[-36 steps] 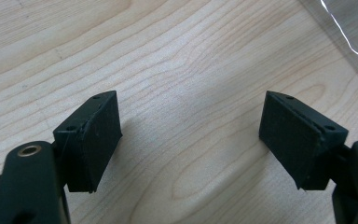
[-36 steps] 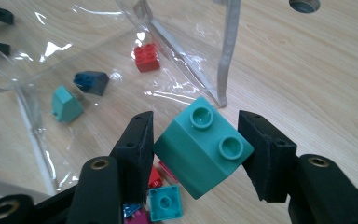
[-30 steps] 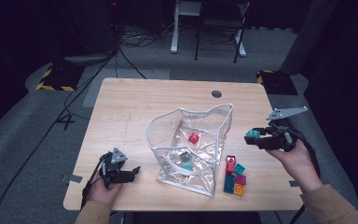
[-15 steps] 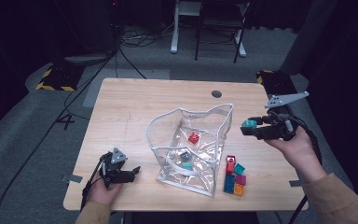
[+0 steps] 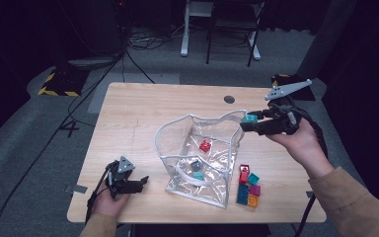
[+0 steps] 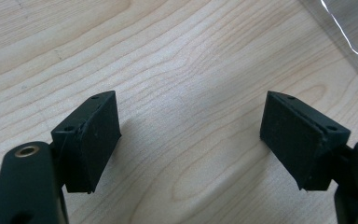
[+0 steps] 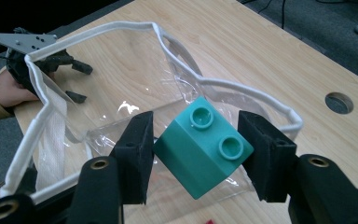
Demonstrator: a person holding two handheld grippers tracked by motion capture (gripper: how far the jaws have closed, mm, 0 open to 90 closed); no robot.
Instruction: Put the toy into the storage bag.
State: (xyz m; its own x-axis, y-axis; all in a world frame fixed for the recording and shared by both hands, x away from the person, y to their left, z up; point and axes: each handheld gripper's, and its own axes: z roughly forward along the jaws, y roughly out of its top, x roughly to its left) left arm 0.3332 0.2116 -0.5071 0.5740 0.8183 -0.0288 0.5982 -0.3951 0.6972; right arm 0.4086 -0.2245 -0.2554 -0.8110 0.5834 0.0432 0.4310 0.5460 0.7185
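Note:
My right gripper (image 5: 246,122) (image 7: 196,149) is shut on a teal two-stud brick (image 5: 249,118) (image 7: 202,145) and holds it in the air at the right rim of a clear plastic bag (image 5: 200,153) (image 7: 98,93) with white piping. Inside the bag lie a red brick (image 5: 205,145), a grey one (image 5: 195,165) and a teal one (image 5: 198,175). My left gripper (image 5: 140,181) (image 6: 191,140) rests on the table near the front left corner, left of the bag, its jaws open over bare wood.
Several loose bricks (image 5: 247,186) in red, teal, blue, magenta and orange lie on the wooden table (image 5: 138,118) just right of the bag. A round cable hole (image 5: 229,99) sits near the far edge. Chairs and cables stand on the floor beyond.
My right gripper has risen and moved left with the teal brick, from beside the bag up to its right rim. The left gripper has stayed where it was.

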